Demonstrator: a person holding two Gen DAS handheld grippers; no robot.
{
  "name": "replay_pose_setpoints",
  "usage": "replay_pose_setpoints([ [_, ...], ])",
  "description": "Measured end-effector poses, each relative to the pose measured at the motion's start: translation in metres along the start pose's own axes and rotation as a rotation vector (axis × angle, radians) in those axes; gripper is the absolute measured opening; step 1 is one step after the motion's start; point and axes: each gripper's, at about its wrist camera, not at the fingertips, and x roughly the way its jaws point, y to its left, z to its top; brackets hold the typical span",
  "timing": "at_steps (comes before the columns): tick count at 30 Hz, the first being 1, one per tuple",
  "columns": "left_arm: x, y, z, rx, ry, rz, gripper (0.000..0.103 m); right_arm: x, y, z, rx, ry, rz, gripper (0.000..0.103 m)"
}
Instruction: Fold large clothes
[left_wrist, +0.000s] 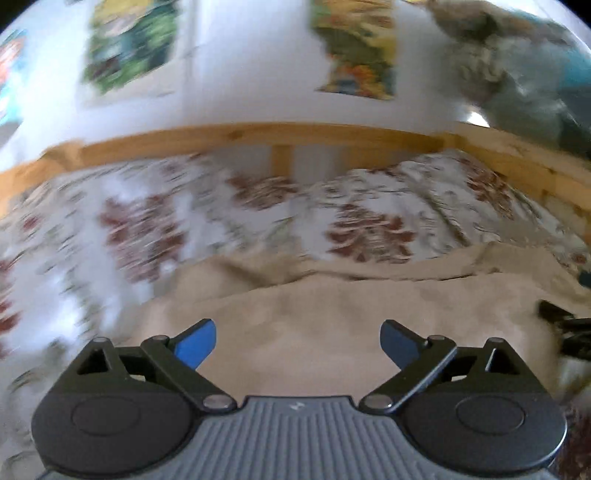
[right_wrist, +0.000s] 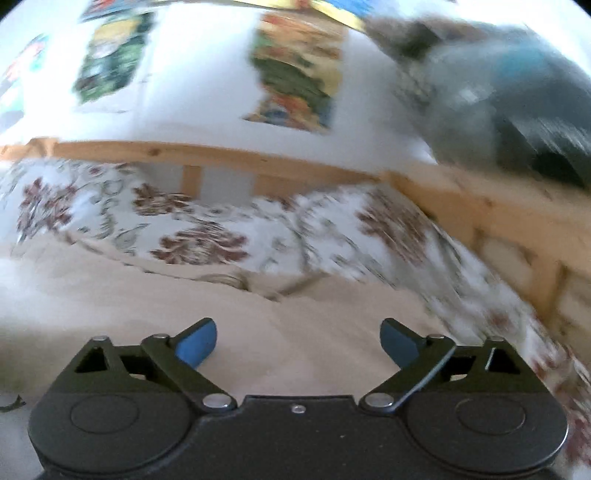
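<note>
Nearest the lens, the left gripper (left_wrist: 298, 345) is standing with its jaws spread wide, blue pads apart and nothing between them. The right gripper (right_wrist: 298, 345) is showing the same: jaws wide, gripping nothing. Under both, the beige garment (left_wrist: 332, 317) is lying spread on the bed, filling the lower middle from 6 o'clock up toward the centre. Its cloth is looking soft and matte, with low rumples and a creased far edge. Beyond it, toward 12 o'clock, a floral bedspread (right_wrist: 207, 236) in white with dark red blooms and grey-green vines is bunching into puffy folds. A pale pine bed frame (left_wrist: 258, 134) is running behind, knots showing. Blurred colourful posters (right_wrist: 299, 70) are hanging on the white wall at 12 o'clock.
</note>
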Motion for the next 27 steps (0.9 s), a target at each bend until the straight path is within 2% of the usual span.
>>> replay_pose_setpoints([
  [3,0.040,-0.035,0.000,0.109,0.003,-0.001,0.098,0.017,0.018,0.002,-0.046,-0.031,-0.017,0.102],
  [5,0.059,-0.050,-0.006,0.166,0.043,-0.004,0.098,0.030,0.020,0.001,-0.027,0.005,-0.015,0.102],
  [7,0.071,-0.054,-0.014,0.163,0.071,0.006,0.099,0.039,0.021,-0.003,-0.032,0.051,-0.014,0.102],
  [9,0.082,-0.048,-0.022,0.109,0.114,-0.013,0.100,0.047,0.021,-0.008,-0.051,0.118,0.002,0.102],
  [13,0.089,-0.041,-0.034,0.098,0.129,-0.021,0.100,0.063,0.022,-0.020,-0.033,0.200,0.034,0.102],
  [16,0.078,-0.037,-0.031,0.078,0.120,-0.022,0.100,0.063,0.018,-0.023,-0.006,0.211,0.054,0.102],
  [18,0.060,-0.029,-0.032,0.045,0.099,-0.004,0.100,0.053,0.014,-0.022,0.021,0.190,0.065,0.102],
  [21,0.024,-0.016,-0.035,-0.017,0.068,0.013,0.102,0.033,0.008,-0.012,0.069,0.216,0.040,0.102],
  [24,-0.011,0.002,-0.042,-0.093,0.081,0.028,0.102,0.004,0.000,0.001,0.147,0.220,0.078,0.102],
  [27,-0.043,0.024,-0.057,-0.193,0.099,0.064,0.102,-0.018,-0.006,0.014,0.245,0.258,0.073,0.102],
])
